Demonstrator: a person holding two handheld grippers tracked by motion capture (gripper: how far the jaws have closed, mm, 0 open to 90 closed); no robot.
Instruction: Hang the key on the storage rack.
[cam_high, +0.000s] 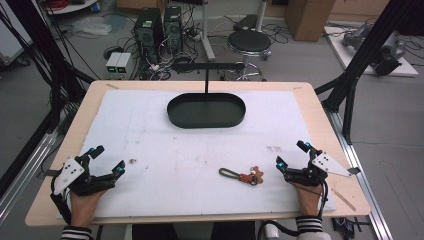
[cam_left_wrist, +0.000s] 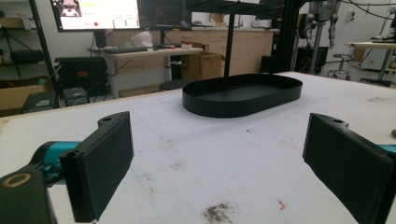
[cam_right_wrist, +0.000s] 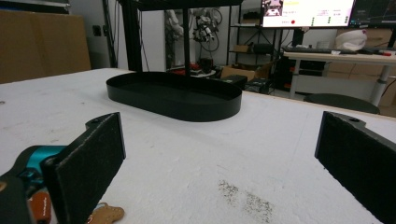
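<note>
Black jaws stand wide apart on both tools, with nothing between them. At the near left of the white mat (cam_high: 150, 135) rests the left gripper (cam_high: 109, 161), a hand (cam_high: 82, 205) behind it; a dark smudge (cam_high: 133, 161) lies just beside its inner jaw. Low at the near right sits the right gripper (cam_high: 291, 155), and just to its inner side lies a keyring (cam_high: 243, 175) with a brown tag, flat on the mat. Well ahead of both, midway between them, stands the black oval tray (cam_high: 206, 120) with its upright post (cam_high: 206, 82).
</note>
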